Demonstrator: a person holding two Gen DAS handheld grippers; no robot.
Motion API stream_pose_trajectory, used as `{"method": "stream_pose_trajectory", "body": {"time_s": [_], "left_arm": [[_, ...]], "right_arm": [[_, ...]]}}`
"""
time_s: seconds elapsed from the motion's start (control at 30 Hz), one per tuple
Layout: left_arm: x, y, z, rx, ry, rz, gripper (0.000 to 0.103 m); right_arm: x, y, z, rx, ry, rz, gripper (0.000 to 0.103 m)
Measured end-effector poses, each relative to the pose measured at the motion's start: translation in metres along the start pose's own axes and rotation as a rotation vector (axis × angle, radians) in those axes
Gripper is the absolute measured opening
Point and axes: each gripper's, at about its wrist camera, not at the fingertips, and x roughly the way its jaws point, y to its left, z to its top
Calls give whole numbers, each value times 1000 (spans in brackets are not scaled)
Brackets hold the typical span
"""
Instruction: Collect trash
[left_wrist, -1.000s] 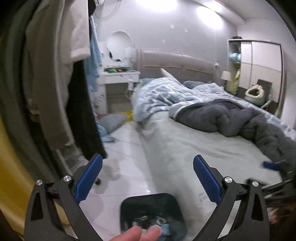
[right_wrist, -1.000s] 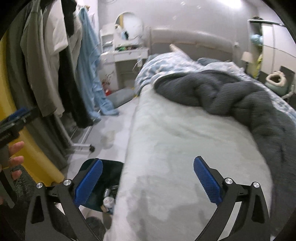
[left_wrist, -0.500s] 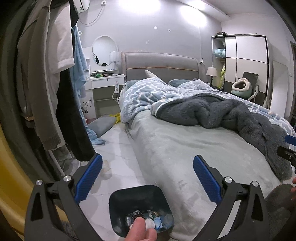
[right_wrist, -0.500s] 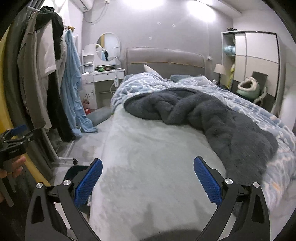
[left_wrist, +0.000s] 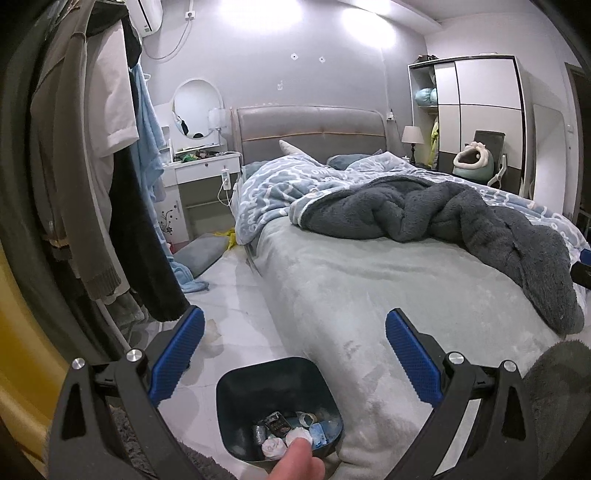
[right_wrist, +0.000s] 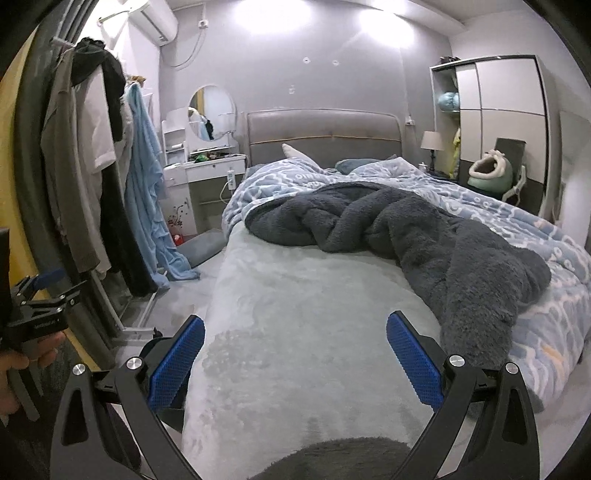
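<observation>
A dark trash bin (left_wrist: 236, 391) stands on the floor at the bed's near left corner, holding several pieces of trash (left_wrist: 291, 434): wrappers, tissue, small containers. My left gripper (left_wrist: 293, 350) is open and empty, raised above the bin. My right gripper (right_wrist: 295, 352) is open and empty above the pale bedsheet (right_wrist: 314, 314). In the right wrist view the bin (right_wrist: 157, 347) shows only as a dark rim behind the left finger. The left gripper also shows at the left edge of that view (right_wrist: 40, 295).
A bed with a dark grey fleece blanket (left_wrist: 424, 210) and a blue patterned duvet (left_wrist: 273, 188) fills the right. A rack of hanging clothes (left_wrist: 122, 192) lines the left. A white dresser (left_wrist: 199, 173), a grey cushion (left_wrist: 201, 251) and a wardrobe (left_wrist: 476, 110) stand further back.
Both grippers have risen and tilted up, so the views show more of the room and the bin sits further below. Both stay open and empty.
</observation>
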Motion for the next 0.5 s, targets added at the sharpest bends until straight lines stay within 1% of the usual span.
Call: {"method": "stream_pose_trajectory", "body": {"time_s": [0.2, 0.5], "left_arm": [[4, 6, -1, -32, 24, 0, 100], [4, 5, -1, -31, 22, -5, 100]], "right_arm": [[2, 3, -4, -19, 1, 18, 100], [0, 2, -6, -18, -2, 15, 100]]}}
